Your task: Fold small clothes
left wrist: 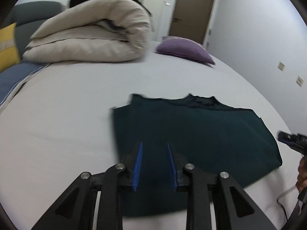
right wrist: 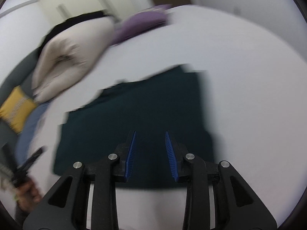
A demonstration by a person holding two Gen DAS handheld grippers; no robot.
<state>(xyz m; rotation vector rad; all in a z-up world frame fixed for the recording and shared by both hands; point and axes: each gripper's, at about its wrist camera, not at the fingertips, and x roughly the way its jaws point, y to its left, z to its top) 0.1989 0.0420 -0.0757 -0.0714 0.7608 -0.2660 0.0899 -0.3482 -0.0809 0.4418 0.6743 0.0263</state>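
A dark green garment (left wrist: 201,130) lies folded flat in a rough rectangle on the white bed sheet (left wrist: 57,115). Its collar edge is on the far side. My left gripper (left wrist: 154,143) hovers over the garment's near left part, jaws apart, with nothing between the blue pads (left wrist: 139,163). In the right wrist view the same garment (right wrist: 138,111) is blurred, and my right gripper (right wrist: 150,132) stands open above its near edge, holding nothing. The right gripper's tip (left wrist: 289,138) and a hand (left wrist: 302,174) show at the left view's right edge. The left gripper (right wrist: 28,163) shows blurred at lower left.
A folded beige duvet (left wrist: 92,32) sits at the far left of the bed, a purple pillow (left wrist: 184,49) at the far right. A yellow cushion (left wrist: 7,46) leans on a grey headboard. A brown door (left wrist: 191,13) stands behind. A white cable (left wrist: 284,193) trails at lower right.
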